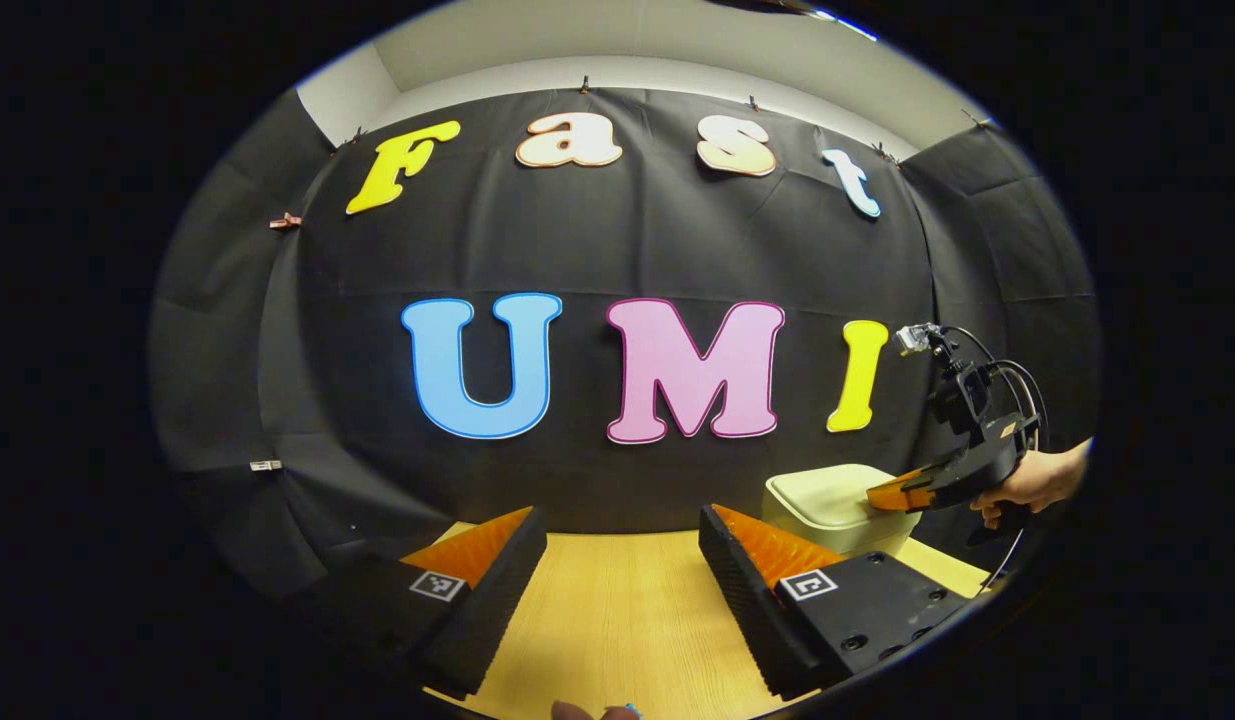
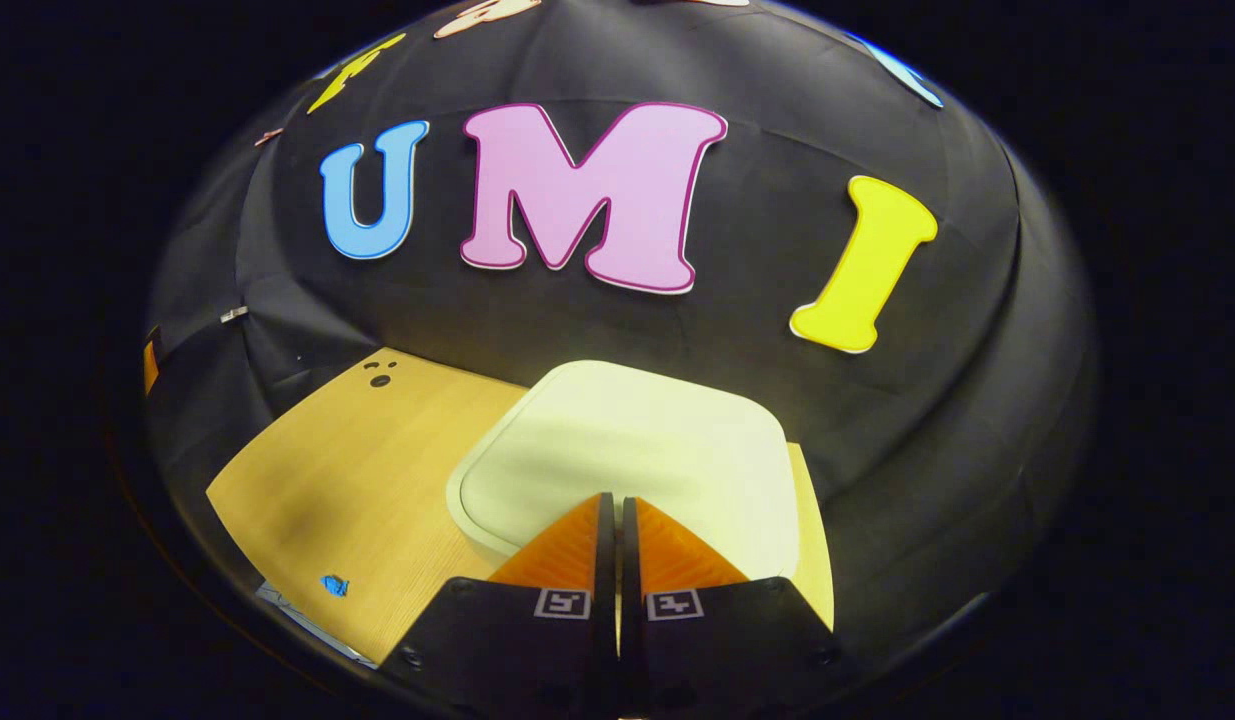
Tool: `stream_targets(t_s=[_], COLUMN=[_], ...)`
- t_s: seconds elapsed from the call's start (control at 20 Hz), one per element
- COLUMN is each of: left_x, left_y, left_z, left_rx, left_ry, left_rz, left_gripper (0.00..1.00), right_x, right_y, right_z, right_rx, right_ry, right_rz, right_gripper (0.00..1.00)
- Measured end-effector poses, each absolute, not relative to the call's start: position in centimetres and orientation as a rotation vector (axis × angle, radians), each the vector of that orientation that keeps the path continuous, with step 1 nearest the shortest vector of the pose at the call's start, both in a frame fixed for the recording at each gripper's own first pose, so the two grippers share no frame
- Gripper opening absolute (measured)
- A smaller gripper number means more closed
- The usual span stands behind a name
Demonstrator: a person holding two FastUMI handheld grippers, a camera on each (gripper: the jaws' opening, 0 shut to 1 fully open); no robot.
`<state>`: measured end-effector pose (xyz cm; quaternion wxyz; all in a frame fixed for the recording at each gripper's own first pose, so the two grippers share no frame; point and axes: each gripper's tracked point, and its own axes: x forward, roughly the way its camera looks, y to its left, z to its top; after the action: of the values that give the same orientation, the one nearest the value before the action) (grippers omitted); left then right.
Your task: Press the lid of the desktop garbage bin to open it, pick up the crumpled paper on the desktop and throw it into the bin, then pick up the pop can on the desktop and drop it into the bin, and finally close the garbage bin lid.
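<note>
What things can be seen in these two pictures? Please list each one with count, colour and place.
garbage bin: one, pale cream, lid closed, on the table near the back wall, under the right gripper
table: one, light wood, in front of the black cloth wall
blue mark: one, small, on the table near its front edge; what it is cannot be told
right gripper: one, fingers together, tips over the bin lid
left gripper: one, fingers apart, above the bare table
hand: one, holding the right gripper
</note>
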<state>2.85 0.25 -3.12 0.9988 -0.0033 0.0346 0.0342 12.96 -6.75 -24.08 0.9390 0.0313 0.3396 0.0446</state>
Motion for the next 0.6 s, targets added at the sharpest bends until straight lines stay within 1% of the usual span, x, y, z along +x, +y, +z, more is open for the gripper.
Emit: stream_targets(t_s=[0.15, 0.25, 0.35, 0.6], left_x=[3.1, 3.4, 3.4, 3.5], left_y=[0.0, -0.1, -0.1, -0.4], left_z=[-3.0, -2.8, -2.6, -2.9], left_rx=[-0.014, -0.011, -0.003, -0.011], left_ry=[0.064, 0.06, 0.056, 0.061], left_rz=[0.067, 0.063, 0.063, 0.057], left_gripper=[0.99, 0.98, 0.98, 0.98], right_x=[13.1, 13.6, 13.4, 13.7], right_y=[-6.8, -7.3, -7.9, -7.3], right_z=[-23.7, -22.9, -21.1, -16.6], right_rx=[0.15, 0.171, 0.132, 0.06], right_ry=[0.697, 0.649, 0.582, 0.435], right_rz=[0.102, 0.089, 0.077, 0.098], right_gripper=[0.06, 0.06, 0.06, 0.06])
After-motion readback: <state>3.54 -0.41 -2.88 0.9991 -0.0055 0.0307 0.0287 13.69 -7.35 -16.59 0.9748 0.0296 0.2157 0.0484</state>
